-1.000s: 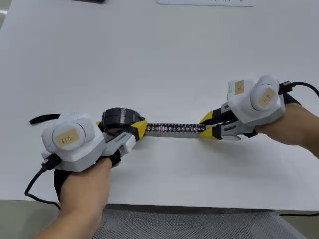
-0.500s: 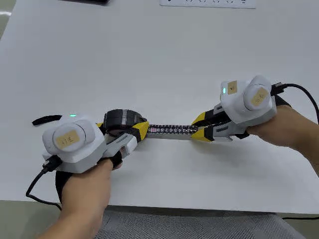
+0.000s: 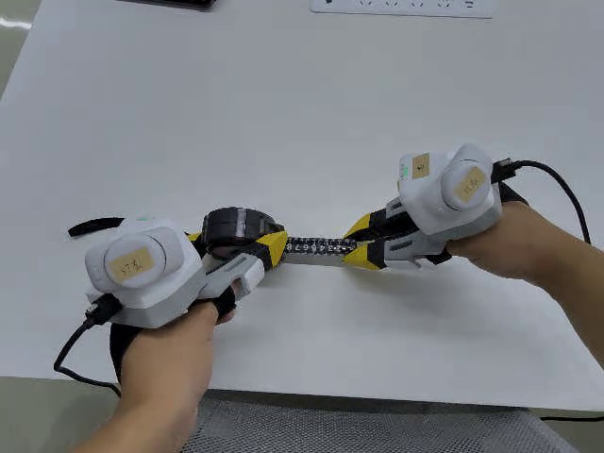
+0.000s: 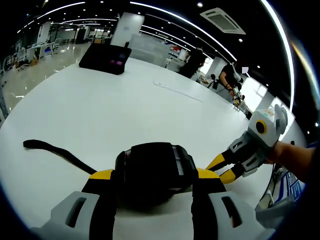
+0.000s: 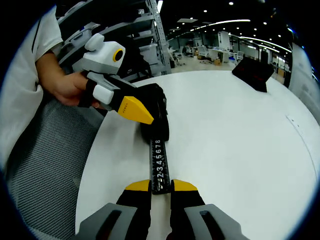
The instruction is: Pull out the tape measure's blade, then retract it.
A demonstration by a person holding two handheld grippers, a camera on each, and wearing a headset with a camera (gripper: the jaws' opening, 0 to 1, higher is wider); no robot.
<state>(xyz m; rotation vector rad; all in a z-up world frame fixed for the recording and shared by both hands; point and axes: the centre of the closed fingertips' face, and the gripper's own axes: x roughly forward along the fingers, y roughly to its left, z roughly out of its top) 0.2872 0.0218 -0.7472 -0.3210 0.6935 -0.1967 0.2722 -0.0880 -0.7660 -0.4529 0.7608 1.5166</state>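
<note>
White bench (image 3: 283,104) | left gripper (image 4: 155,181) clamps tape measure (image 3: 241,226) | right gripper (image 5: 161,188) pinches blade (image 5: 158,159) end

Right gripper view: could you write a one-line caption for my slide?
Right gripper pinches the tape measure's blade; the left gripper holds the black case on the white table.

White, rounded plastic shells on the left gripper (image 3: 234,243) and right gripper (image 3: 358,243), each stuck with a tan handwritten label (image 3: 129,264). Black jaws tipped with yellow wedges. From each rear, a black cable (image 3: 77,337). Above one arm, a white short sleeve (image 5: 27,75).
</note>
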